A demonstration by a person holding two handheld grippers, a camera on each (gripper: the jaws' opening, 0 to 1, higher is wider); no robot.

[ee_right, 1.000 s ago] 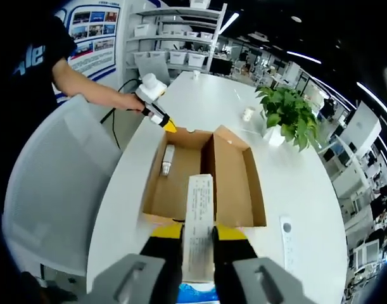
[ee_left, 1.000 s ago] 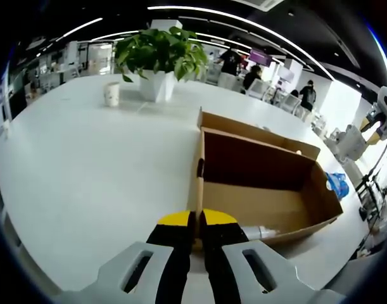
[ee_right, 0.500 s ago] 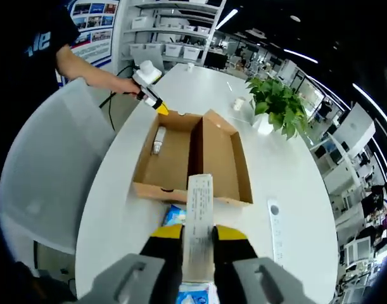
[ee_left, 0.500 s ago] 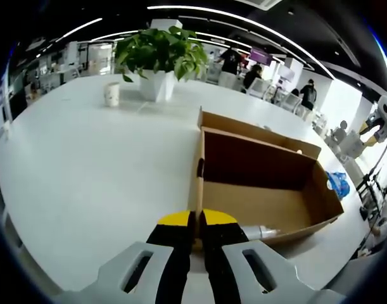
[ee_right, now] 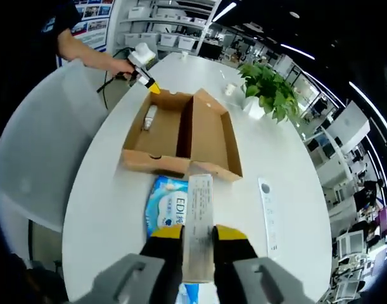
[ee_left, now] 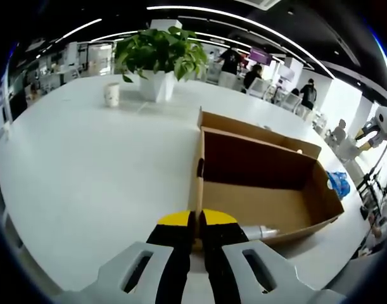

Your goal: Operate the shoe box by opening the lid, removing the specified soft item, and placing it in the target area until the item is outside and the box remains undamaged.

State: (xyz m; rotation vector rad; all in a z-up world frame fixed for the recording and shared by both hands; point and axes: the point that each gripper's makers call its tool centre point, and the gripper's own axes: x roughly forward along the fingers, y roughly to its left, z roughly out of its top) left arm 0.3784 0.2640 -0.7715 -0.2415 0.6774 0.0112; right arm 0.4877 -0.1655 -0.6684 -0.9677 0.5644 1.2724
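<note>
While left claw [ee_left: 196, 231] stays clamped on box [ee_right: 180, 136], right claw [ee_right: 197, 244] lifts pinched paper strip [ee_right: 199, 221] farther away

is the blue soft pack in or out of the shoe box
Out: the blue soft pack lies on the white table beside the open shoe box.

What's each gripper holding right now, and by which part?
Left gripper is shut on the box, at its near corner edge. Right gripper is shut on a flat white pack, by its near end.
</note>
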